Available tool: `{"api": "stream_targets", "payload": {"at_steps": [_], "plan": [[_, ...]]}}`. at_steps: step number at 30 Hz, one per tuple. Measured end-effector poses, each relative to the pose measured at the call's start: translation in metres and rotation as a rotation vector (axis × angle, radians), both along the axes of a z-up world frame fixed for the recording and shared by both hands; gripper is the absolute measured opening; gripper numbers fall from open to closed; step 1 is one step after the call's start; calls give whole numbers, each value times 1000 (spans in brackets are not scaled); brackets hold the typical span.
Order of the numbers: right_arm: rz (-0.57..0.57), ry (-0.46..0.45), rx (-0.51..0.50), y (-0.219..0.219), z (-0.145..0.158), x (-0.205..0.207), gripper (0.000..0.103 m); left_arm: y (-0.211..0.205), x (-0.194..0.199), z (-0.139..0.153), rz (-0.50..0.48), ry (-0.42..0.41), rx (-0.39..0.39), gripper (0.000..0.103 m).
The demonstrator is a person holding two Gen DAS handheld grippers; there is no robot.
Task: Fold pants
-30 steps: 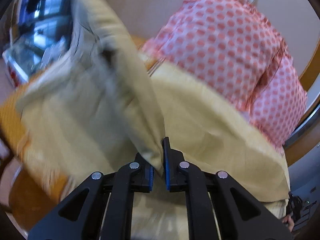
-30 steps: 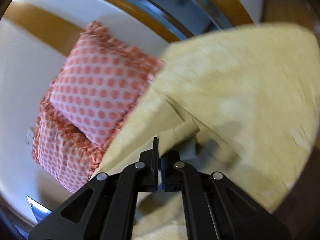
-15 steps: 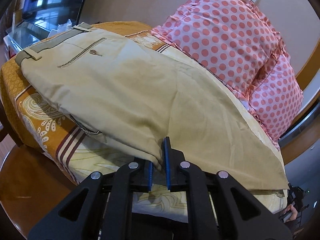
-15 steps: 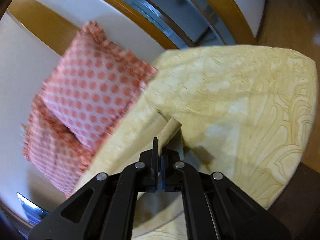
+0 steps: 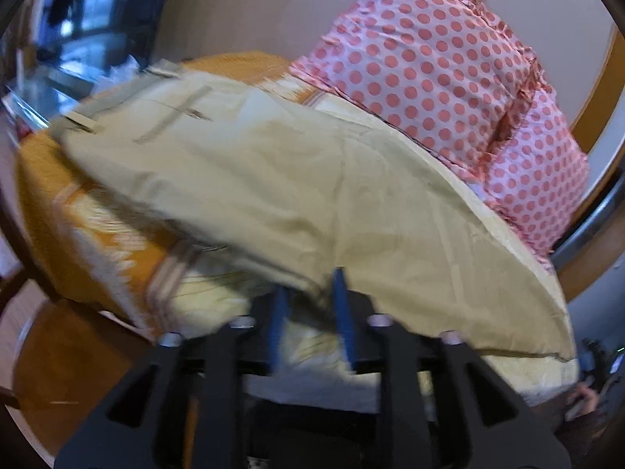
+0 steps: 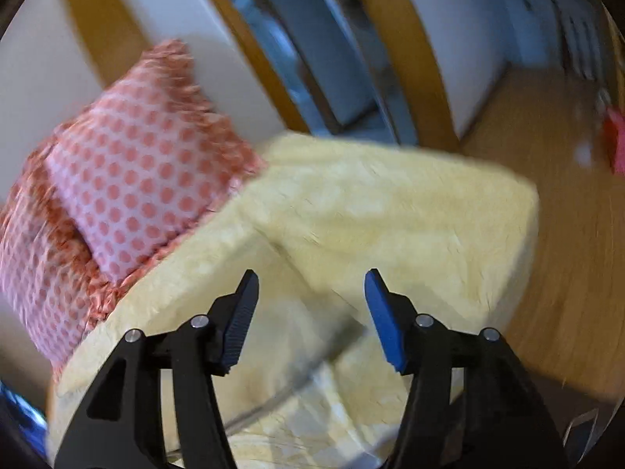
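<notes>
Beige pants [image 5: 297, 179] lie spread flat across the bed, waistband and back pocket at the far left, legs running right. My left gripper [image 5: 308, 305] is open at the near edge of the pants, its blue pads apart with the cloth edge just beyond them. In the right wrist view my right gripper [image 6: 312, 305] is wide open and empty above the leg end of the pants [image 6: 218, 285] on the bedspread. The view is blurred by motion.
Two pink polka-dot pillows [image 5: 461, 90] lean on the wall behind the bed; one also shows in the right wrist view [image 6: 133, 183]. The yellow bedspread [image 6: 410, 215] has an orange patterned part [image 5: 97, 242] at the left. Wooden floor [image 6: 566, 234] lies beyond the bed corner.
Both grippers have opened and let go of the pants. The pants, lifted a second ago, now lie flat on the bed. Both grippers have drawn back a little.
</notes>
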State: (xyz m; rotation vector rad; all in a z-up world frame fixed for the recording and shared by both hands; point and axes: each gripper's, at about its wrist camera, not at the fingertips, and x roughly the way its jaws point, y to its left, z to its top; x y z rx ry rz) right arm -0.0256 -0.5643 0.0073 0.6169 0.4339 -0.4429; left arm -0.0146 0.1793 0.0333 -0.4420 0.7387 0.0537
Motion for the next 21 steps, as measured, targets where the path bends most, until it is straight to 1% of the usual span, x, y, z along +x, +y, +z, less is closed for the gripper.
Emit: {"api": "stream_targets", "payload": {"at_steps": [1, 2, 3, 4, 5, 6, 7, 9, 11, 12, 13, 14, 15, 16, 18, 19, 21], "plan": [[38, 7, -30, 3, 6, 8, 57, 0, -6, 4, 15, -9, 24, 52], [66, 10, -42, 5, 9, 15, 57, -2, -14, 12, 44, -37, 62, 70], [101, 22, -50, 5, 11, 28, 57, -4, -22, 22, 71, -82, 105, 74], [121, 32, -53, 5, 11, 38, 57, -8, -28, 31, 77, -127, 142, 74], [151, 50, -59, 4, 12, 53, 55, -13, -30, 38, 70, -150, 164, 75], [183, 82, -70, 1, 12, 73, 54, -18, -31, 44, 57, -172, 184, 78], [205, 107, -75, 1, 11, 86, 52, -26, -29, 50, 31, -194, 205, 80], [247, 175, -88, -4, 6, 118, 51, -37, -21, 52, -3, -202, 227, 81], [246, 242, -102, -8, -1, 137, 50, -47, -9, 49, -42, -191, 222, 81], [252, 265, -98, -11, -6, 144, 47, -52, -2, 45, -62, -178, 214, 81], [262, 280, -84, -14, -11, 149, 31, -56, 4, 41, -78, -164, 210, 81], [287, 274, -63, -16, -14, 151, 17, -61, 10, 36, -94, -150, 208, 81], [287, 269, -68, -15, -15, 151, 14, -64, 16, 32, -104, -137, 210, 81], [293, 246, -87, -13, -12, 148, 8, -68, 22, 27, -113, -123, 214, 81], [283, 211, -128, -10, -4, 145, 6, -71, 30, 18, -125, -101, 218, 81], [261, 191, -163, -9, 3, 144, 2, -72, 33, 15, -127, -92, 220, 81], [236, 166, -178, -13, 9, 146, 2, -74, 42, 6, -128, -66, 219, 81]]}}
